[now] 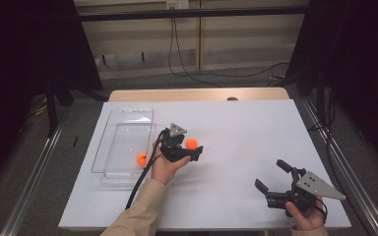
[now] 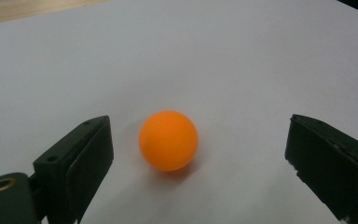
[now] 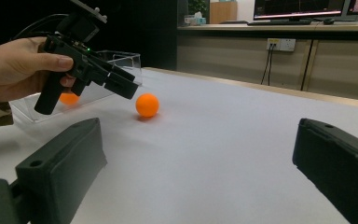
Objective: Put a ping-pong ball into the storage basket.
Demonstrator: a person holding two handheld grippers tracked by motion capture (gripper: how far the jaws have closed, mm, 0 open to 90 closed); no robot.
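Orange ball (image 2: 168,140) is sitting on the white table (image 1: 236,132) at centre frame in the high view, just right of the clear tray (image 1: 128,123), where a second ball (image 1: 141,158) is lying. You're lining up the left gripper (image 1: 195,151), jaws spread around the ball without touching; next, I judge, close gently. Your right gripper (image 1: 271,175) is waiting, released and empty, at lower right.

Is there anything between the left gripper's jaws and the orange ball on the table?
No, only bare white table separates the open left gripper from the orange ball, in the left gripper view.
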